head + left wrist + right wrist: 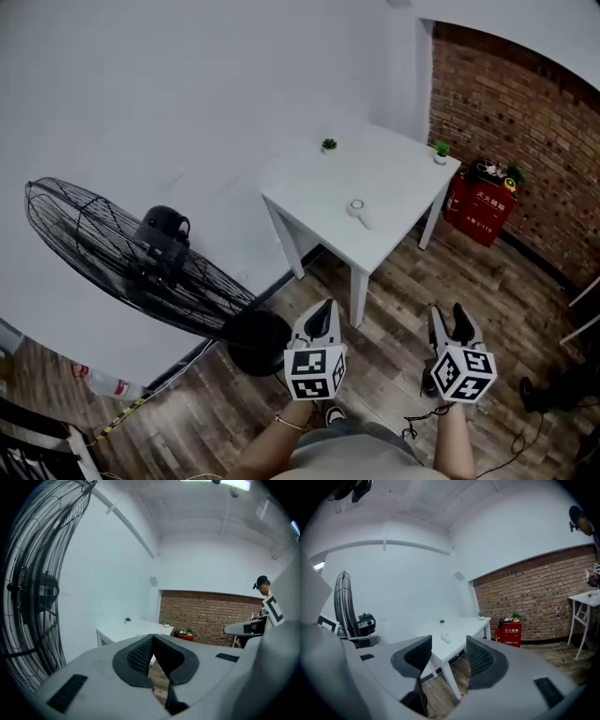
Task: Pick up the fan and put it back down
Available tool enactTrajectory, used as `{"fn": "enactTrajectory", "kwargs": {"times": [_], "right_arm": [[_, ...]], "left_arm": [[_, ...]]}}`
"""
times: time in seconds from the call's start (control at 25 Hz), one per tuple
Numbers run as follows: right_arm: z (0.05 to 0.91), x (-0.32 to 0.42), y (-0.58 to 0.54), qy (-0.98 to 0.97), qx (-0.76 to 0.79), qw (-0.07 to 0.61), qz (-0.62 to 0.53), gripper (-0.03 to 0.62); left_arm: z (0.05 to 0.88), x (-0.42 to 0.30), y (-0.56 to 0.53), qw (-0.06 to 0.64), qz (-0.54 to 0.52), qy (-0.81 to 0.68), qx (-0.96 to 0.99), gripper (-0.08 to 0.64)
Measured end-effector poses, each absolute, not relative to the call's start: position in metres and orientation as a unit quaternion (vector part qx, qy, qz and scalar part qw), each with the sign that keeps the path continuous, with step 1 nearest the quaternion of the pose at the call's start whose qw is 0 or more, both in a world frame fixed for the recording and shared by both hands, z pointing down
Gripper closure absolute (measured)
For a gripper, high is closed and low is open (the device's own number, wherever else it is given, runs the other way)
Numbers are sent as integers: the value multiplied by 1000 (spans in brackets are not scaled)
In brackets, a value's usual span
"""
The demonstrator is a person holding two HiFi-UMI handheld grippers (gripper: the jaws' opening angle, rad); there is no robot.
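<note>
Jaws of left gripper [324,307] pressed together, empty; right gripper [446,311] jaws apart, empty; fan [141,258] stands clear

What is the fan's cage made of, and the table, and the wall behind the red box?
The fan has a cage that looks like thin black metal wire: you can see right through its bars. The table is smooth, matte white, maybe painted wood or metal; the look leaves that open. The wall is rough red-brown brick, with pale mortar lines between the bricks.

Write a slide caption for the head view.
Left gripper and right gripper hover empty near the black fan, with a white table ahead.
</note>
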State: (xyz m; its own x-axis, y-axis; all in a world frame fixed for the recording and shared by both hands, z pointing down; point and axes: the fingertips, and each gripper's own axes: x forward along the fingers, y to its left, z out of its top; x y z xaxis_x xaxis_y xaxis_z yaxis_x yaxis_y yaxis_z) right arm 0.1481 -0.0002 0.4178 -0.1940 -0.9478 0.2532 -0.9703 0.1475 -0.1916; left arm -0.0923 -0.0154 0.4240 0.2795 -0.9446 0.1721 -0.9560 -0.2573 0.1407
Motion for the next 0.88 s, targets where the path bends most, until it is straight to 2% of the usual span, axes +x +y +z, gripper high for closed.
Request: {"fn": "enactTrajectory", "kwargs": {"times": [0.4,0.88], "right_arm": [[436,180,-93,-772,607,55,178,362],[417,142,-241,-853,490,93,152,357]], "left_arm": [[445,-75,-88,138,38,-638,757,549],[421,-100,-173,128,4,-732,669,549]]}}
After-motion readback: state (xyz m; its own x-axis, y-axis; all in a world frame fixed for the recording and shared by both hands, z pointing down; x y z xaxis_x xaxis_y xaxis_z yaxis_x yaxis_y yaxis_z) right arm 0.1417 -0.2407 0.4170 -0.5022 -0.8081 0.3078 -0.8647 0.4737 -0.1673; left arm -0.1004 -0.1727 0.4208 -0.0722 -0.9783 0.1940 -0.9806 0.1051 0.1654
